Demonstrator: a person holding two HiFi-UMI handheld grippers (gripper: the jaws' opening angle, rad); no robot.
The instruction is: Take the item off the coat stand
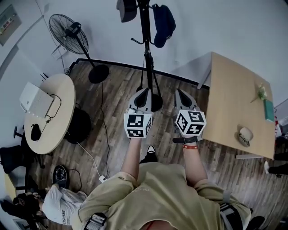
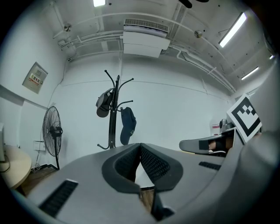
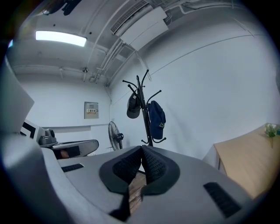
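Dark blue cap [image 1: 163, 22]: hangs from a hook just right of the pole of the coat stand [image 1: 146, 49], top centre of the head view. Probably soft cloth with a stiffer brim, light, not fragile; likely to swing or fold if nudged. Best pinched at the brim or the lower edge, then lifted up and off the hook. Darker cap [image 1: 127, 9] left of the pole, cut by the top edge. Mid-frame below: left gripper [image 1: 143, 96] and right gripper [image 1: 184, 99], side by side, well apart from the hooks, each with jaws pressed together on nothing. Need spreading before any grasp. Wooden table [image 1: 234, 99] at right, round table [image 1: 63, 99] at left, fan [image 1: 67, 29] upper left.
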